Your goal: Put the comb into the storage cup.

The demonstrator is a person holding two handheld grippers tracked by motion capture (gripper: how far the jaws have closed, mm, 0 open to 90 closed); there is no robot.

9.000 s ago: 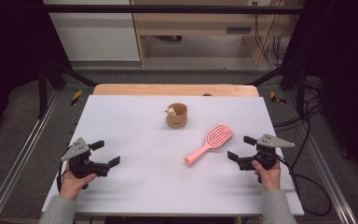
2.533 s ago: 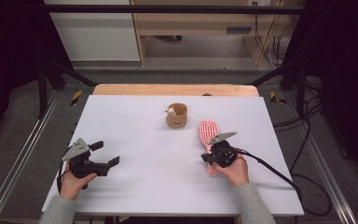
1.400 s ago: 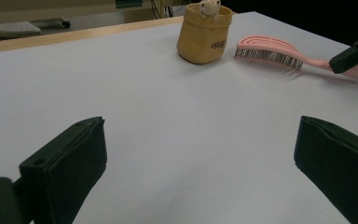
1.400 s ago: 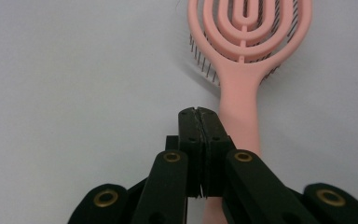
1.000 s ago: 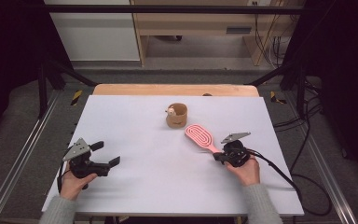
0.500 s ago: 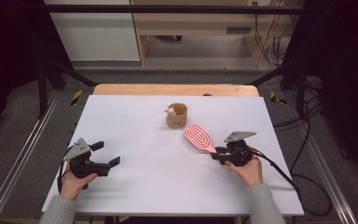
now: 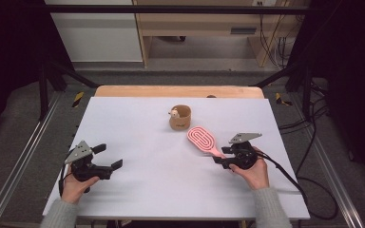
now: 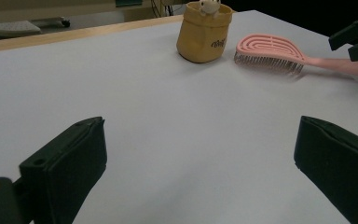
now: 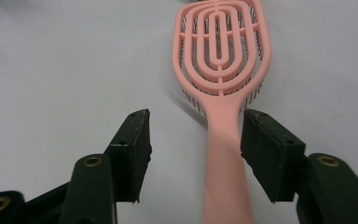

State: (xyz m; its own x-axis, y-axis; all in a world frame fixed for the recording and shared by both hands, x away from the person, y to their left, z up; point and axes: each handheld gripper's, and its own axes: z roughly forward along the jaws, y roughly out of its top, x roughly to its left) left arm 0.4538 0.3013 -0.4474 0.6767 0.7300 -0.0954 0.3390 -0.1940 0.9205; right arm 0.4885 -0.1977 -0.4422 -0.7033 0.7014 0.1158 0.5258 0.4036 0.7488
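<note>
Hairbrush (image 7: 202, 140) in pink lies bristles-down on the white table (image 7: 138, 123), just in front and to the right of the tan cup (image 7: 180, 117). We see its handle running between the jaws of our right gripper (image 9: 193, 140), which stand apart: the handle sits close against one jaw, with a clear gap to the other, so nothing is clamped. Our left gripper (image 8: 196, 154) rests well apart from the brush, near the table's left front, jaws spread wide over bare surface.

white table (image 7: 138, 128) w/ brush (image 7: 201, 139) (pink), tan cup (image 7: 180, 118).
</note>
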